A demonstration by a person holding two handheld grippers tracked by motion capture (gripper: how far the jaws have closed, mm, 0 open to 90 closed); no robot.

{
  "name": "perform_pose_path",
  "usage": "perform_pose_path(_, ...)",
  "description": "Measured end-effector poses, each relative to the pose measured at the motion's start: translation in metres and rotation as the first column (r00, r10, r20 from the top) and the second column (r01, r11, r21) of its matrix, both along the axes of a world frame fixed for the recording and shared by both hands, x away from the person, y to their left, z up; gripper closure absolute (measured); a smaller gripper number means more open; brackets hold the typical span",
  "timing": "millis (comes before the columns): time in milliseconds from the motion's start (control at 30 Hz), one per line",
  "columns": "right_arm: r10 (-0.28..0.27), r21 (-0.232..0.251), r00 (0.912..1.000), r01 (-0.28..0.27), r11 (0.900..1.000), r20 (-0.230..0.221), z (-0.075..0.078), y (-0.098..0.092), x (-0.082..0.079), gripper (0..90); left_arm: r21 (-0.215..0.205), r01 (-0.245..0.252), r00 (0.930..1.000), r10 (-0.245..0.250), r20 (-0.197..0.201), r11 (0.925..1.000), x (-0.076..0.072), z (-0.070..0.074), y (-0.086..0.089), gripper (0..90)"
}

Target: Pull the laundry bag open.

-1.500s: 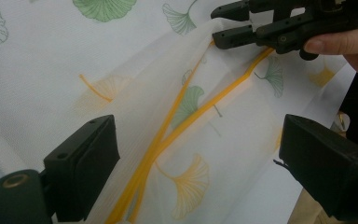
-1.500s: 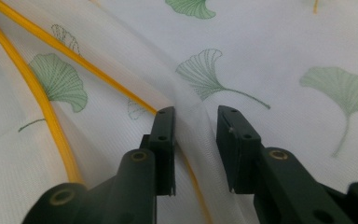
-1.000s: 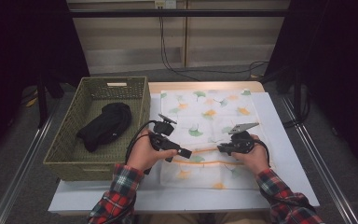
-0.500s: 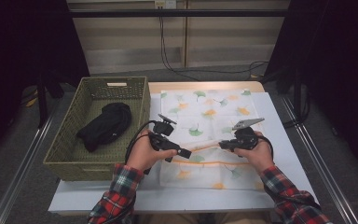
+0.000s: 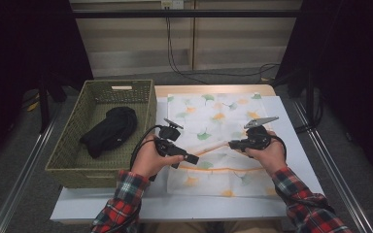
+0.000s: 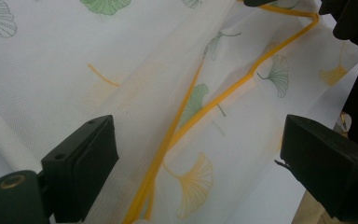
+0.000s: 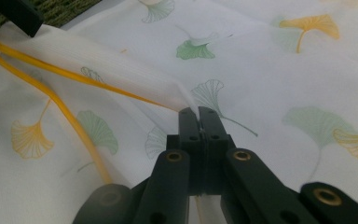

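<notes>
A white mesh bag [image 5: 213, 116] printed with ginkgo leaves lies flat on the table, its mouth edged in orange [image 6: 214, 98]. My right gripper [image 7: 198, 114] is shut on the upper layer at that edge [image 7: 98, 81] and holds it raised a little off the lower layer. In the high view the right gripper [image 5: 232, 144] points left over the bag's middle. My left gripper [image 5: 192, 158] points right towards it. The left gripper [image 6: 200, 168] stands wide open just above the bag's mouth, with fabric below the jaws and nothing pinched.
A woven green basket [image 5: 68, 165] stands at the table's left with a black garment [image 5: 109, 131] inside. The bag rests on a white board [image 5: 296, 160] over the wooden table. Metal rails run along both sides.
My right hand has risen a little, lifting the bag's upper edge with it. The left hand has stayed in place.
</notes>
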State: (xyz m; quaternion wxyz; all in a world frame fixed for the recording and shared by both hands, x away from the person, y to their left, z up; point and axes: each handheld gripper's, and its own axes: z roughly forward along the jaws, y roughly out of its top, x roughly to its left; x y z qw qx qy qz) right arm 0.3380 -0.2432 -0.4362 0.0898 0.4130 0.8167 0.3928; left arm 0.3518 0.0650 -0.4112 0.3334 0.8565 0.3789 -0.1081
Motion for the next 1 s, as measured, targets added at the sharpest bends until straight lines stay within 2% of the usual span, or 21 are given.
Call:
perform_pose_path(100, 0.000, 0.013, 1.0000, 0.000, 1.000, 0.001, 0.002, -0.001, 0.002, 90.0, 0.009, 0.000, 1.0000, 0.000, 0.007, 1.0000, 0.000, 0.001, 0.000, 10.3)
perform_pose_path(267, -0.004, 0.024, 1.0000, 0.004, 1.000, 0.007, 0.006, -0.002, 0.003, 90.0, -0.010, -0.001, 0.9999, 0.001, 0.011, 0.9999, 0.002, 0.001, -0.001, 9.4)
perform_pose_path(300, -0.009, 0.026, 0.9999, 0.009, 1.000, 0.007, 0.008, -0.002, 0.002, 90.0, 0.002, -0.003, 0.9998, 0.003, 0.017, 1.0000, 0.002, 0.001, -0.001, 9.1)
perform_pose_path(367, -0.015, 0.032, 0.9998, 0.015, 0.999, 0.010, 0.009, -0.003, 0.003, 90.0, -0.008, -0.013, 0.9998, 0.014, 0.013, 0.9999, 0.002, 0.001, -0.002, 8.7)
perform_pose_path(400, -0.019, 0.037, 0.9998, 0.018, 0.999, 0.009, 0.010, -0.003, 0.003, 90.0, 0.002, -0.001, 0.9998, 0.001, 0.018, 1.0000, 0.002, 0.002, -0.002, 8.3)
perform_pose_path(433, -0.017, 0.041, 0.9998, 0.017, 0.999, 0.012, 0.011, -0.004, 0.003, 90.0, -0.009, 0.005, 0.9998, -0.005, 0.019, 0.9999, 0.003, 0.001, -0.003, 8.0)
perform_pose_path(467, -0.021, 0.046, 0.9997, 0.021, 0.999, 0.011, 0.012, -0.004, 0.003, 90.0, -0.009, -0.007, 0.9998, 0.007, 0.019, 0.9999, 0.002, 0.001, -0.004, 7.9)
perform_pose_path(500, -0.019, 0.047, 0.9997, 0.018, 0.999, 0.017, 0.013, -0.004, 0.004, 90.0, 0.004, 0.004, 0.9998, -0.004, 0.021, 1.0000, 0.002, 0.001, -0.004, 7.4)
perform_pose_path(533, -0.020, 0.049, 0.9996, 0.019, 0.999, 0.018, 0.014, -0.004, 0.004, 90.0, 0.001, 0.016, 0.9996, -0.016, 0.024, 0.9999, 0.003, 0.001, -0.004, 7.0)
perform_pose_path(567, -0.023, 0.052, 0.9996, 0.022, 0.998, 0.019, 0.015, -0.004, 0.004, 90.0, -0.001, -0.001, 0.9998, 0.001, 0.020, 1.0000, 0.002, 0.001, -0.005, 6.5)
perform_pose_path(733, -0.023, 0.066, 0.9993, 0.021, 0.998, 0.030, 0.020, -0.006, 0.006, 90.0, 0.002, 0.005, 0.9997, -0.005, 0.023, 1.0000, 0.003, 0.001, -0.005, 5.7)
perform_pose_path(767, -0.023, 0.070, 0.9993, 0.021, 0.997, 0.029, 0.021, -0.006, 0.006, 90.0, -0.005, -0.008, 0.9997, 0.008, 0.024, 1.0000, 0.002, 0.001, -0.005, 5.3)
perform_pose_path(967, -0.023, 0.071, 0.9992, 0.021, 0.997, 0.032, 0.026, -0.005, 0.010, 90.0, 0.009, 0.024, 0.9995, -0.024, 0.019, 0.9997, 0.003, -0.003, -0.004, 4.4)
perform_pose_path(1000, -0.020, 0.067, 0.9992, 0.018, 0.998, 0.034, 0.027, -0.005, 0.012, 90.0, 0.000, 0.007, 0.9998, -0.007, 0.017, 1.0000, 0.002, -0.003, -0.005, 4.4)
